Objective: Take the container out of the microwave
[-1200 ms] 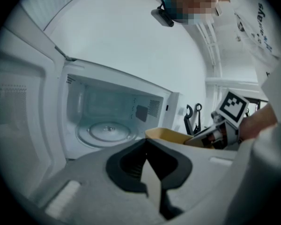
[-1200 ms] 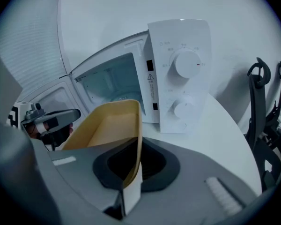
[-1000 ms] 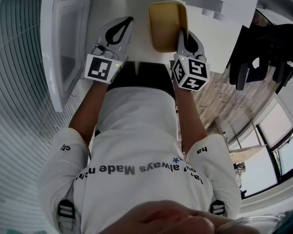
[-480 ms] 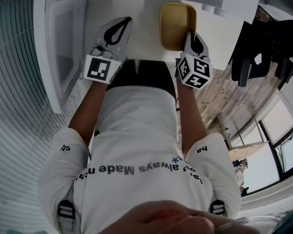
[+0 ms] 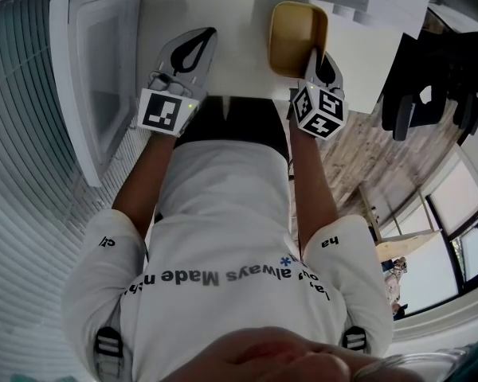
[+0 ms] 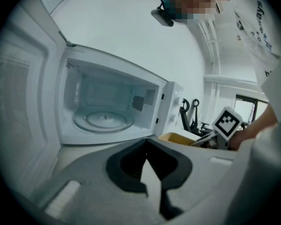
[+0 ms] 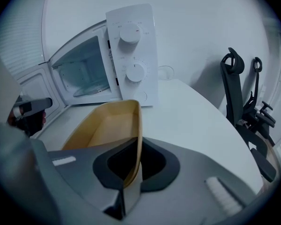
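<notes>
- The right gripper (image 7: pixel 129 175) pinches the yellow container (image 7: pixel 105 125) by its side wall.
- The container reaches out in front, a bit to its left.
- The left gripper (image 6: pixel 152 191) is closed on nothing, farther away.

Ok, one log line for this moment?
container: outside microwave, at table | right gripper: shut on container wall | left gripper: shut, empty | microwave: open, empty

A white tabletop (image 7: pixel 196 121) carries a white microwave (image 7: pixel 131 55) with its door (image 5: pixel 107 78) swung open to the left, while a yellow container (image 7: pixel 107 125) sits low over the surface just in front, contact with the top unclear.
</notes>
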Tool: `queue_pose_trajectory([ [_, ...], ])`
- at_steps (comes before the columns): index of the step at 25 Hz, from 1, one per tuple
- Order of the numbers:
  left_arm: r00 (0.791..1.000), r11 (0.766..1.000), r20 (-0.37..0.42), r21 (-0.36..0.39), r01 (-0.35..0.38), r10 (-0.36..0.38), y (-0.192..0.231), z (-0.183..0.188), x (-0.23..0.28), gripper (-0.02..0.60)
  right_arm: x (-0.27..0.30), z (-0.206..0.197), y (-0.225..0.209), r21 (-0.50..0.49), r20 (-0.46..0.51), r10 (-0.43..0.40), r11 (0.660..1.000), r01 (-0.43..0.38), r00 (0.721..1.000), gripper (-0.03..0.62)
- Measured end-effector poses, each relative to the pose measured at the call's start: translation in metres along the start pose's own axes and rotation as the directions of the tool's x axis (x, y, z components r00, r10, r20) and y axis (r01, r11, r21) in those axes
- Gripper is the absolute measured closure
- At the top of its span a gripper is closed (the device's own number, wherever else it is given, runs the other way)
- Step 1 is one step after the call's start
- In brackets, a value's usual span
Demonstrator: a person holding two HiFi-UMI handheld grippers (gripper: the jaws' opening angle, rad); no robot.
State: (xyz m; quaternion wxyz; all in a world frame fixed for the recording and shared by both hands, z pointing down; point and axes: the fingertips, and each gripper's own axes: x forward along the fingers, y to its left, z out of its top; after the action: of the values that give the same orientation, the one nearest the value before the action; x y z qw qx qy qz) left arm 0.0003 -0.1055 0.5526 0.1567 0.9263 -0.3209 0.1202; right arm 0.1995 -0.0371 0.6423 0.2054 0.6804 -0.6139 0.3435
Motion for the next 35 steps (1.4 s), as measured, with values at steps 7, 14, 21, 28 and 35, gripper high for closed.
queue_pose_trajectory([
  [7,1.000,1.000,-0.025,-0.002,0.002,-0.002,-0.001,-0.008,-0.001,0.578,0.004,-0.006,-0.001,0.016,0.010,-0.009,1.000,0.009,1.000,0.589],
  [14,1.000,1.000,-0.020,-0.001,0.010,-0.010,-0.005,-0.008,0.002,0.578,0.006,-0.008,-0.004,0.028,0.011,-0.010,1.000,0.009,1.000,0.557],
  [21,1.000,1.000,0.008,0.000,0.015,-0.015,-0.009,0.017,-0.004,0.578,-0.013,0.018,0.002,-0.023,0.039,0.012,1.000,-0.011,0.999,0.523],
  [28,0.999,0.999,0.022,0.020,0.037,-0.037,-0.017,0.052,-0.013,0.578,-0.051,0.079,0.025,-0.165,0.124,0.085,0.984,-0.064,0.989,0.531],
  [35,0.997,0.999,0.067,0.015,0.043,-0.044,-0.028,0.101,-0.027,0.578,-0.103,0.138,0.069,-0.304,0.192,0.227,0.939,-0.162,0.955,0.537],
])
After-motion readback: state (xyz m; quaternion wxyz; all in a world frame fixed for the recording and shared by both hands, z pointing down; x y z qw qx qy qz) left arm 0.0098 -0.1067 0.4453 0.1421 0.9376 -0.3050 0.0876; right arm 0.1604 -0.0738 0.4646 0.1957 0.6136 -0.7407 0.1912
